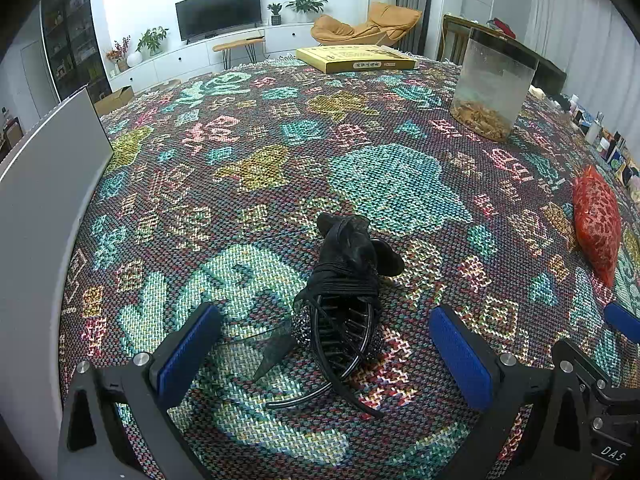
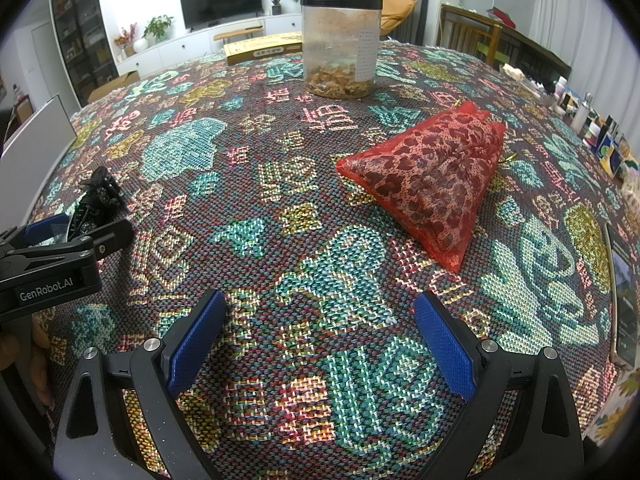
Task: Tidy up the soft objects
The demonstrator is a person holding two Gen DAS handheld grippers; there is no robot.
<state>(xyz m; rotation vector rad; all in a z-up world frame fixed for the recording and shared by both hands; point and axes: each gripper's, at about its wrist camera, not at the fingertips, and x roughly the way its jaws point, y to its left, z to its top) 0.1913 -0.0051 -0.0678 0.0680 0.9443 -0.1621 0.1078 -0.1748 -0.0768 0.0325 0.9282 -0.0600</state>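
The black hair accessory bundle [image 1: 344, 292] lies on the woven tablecloth [image 1: 248, 152], near its front edge and toward the left side, directly between the spread fingers of the left gripper [image 1: 324, 344]. It looks like a soft fabric bow or scrunchie wound with cord onto a stiff toothed claw clip, so it is likely light but mixed: the fabric will squash, while the thin plastic prongs could snap or slip. The corded middle looks the safest place to pinch.

The red leopard-print mesh pouch [image 2: 436, 180] rests further right, toward the middle of the cloth, ahead of the right gripper [image 2: 320, 340], whose blue-padded fingers are also wide apart and holding nothing. The pouch seems limp and stuffed, likely to sag if lifted by a corner; gripping across its body should work better.

Beyond stands a clear plastic jar [image 2: 340, 44] with dried contents, and a yellow box [image 1: 356, 58] lies by the far edge.
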